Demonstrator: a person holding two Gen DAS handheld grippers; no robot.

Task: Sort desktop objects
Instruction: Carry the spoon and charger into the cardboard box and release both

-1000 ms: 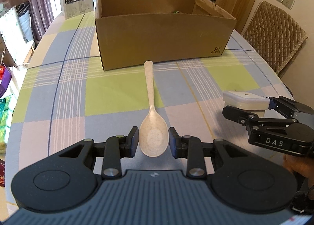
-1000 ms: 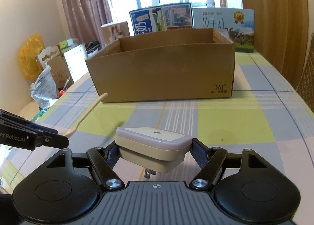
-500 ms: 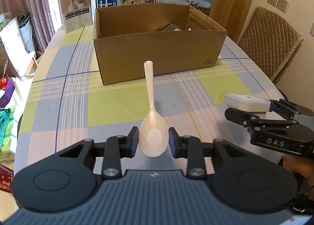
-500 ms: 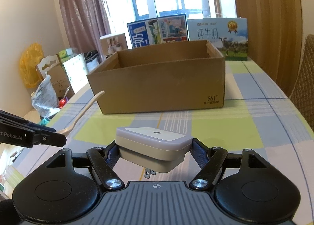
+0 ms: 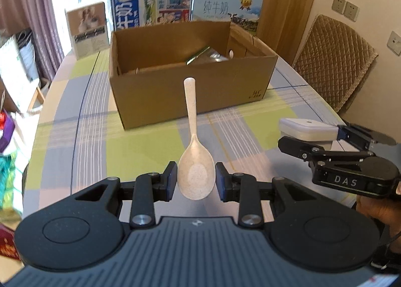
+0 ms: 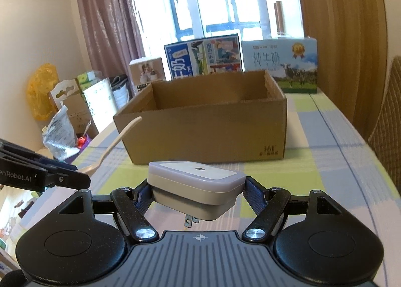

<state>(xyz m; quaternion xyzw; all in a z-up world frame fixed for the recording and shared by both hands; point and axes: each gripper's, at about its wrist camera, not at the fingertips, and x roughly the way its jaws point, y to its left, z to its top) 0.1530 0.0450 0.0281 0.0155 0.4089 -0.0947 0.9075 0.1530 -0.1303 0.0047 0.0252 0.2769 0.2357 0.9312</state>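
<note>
Left claw [image 5: 196,178] grips spoon [image 5: 194,151], handle short of box [image 5: 190,91] rim

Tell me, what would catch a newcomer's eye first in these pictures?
Probably the pale spoon, held by its bowl in the left hand-held gripper, handle pointing at the open cardboard box on the checked tablecloth. Next, the white plug-in adapter clamped in the right hand-held gripper, prongs down, facing that box.

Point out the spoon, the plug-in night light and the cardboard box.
spoon [image 5: 196,176]: left wrist view, on the bowl between the gripper fingers.
plug-in night light [image 6: 198,172]: right wrist view, on its top face.
cardboard box [image 6: 208,134]: right wrist view, on the near wall.
</note>
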